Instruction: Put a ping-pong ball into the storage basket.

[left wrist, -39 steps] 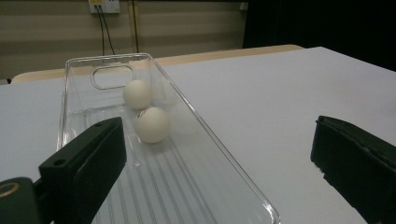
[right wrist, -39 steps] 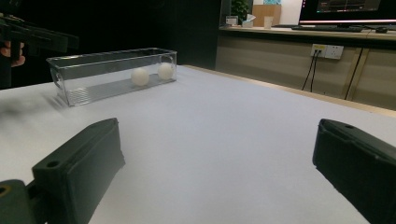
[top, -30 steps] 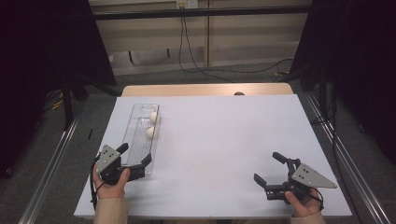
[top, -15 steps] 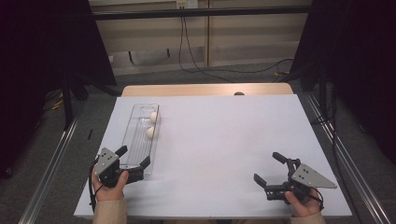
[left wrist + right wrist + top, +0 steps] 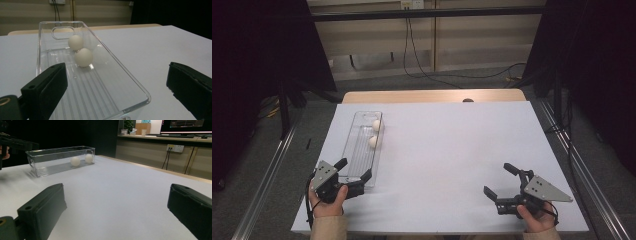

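From above, my left hand-held gripper (image 5: 356, 170) sits at the near left of the white worktop (image 5: 452, 150), its jaws spread wide around the near end of a long clear tray (image 5: 353, 150). One jaw lies just outside the tray's left wall and the other at its near right corner; I cannot tell from here whether either touches the plastic. The tray runs away from me along the left side of the worktop, and two white balls (image 5: 374, 133) lie in its far half, against the right wall, one just behind the other. My right hand-held gripper (image 5: 500, 181) rests at the near right, well apart from the tray, jaws open and holding nothing.

In the left gripper view, the tray (image 5: 125, 75) stretches away between my two black jaws, which stand wide apart. The left jaw is over the tray's near left wall, and the right jaw is off to the side above bare worktop (image 5: 155, 47). The nearer ball (image 5: 83, 57) sits on the ribbed floor, with the farther ball (image 5: 75, 42) close behind it, below the handle cut-out in the end wall.

In the right gripper view, my jaws are open with only worktop (image 5: 117, 195) between them. The tray (image 5: 50, 160) stands far off at the upper left with both balls (image 5: 75, 161) inside, and my left hand-held gripper (image 5: 15, 145) is at its end.
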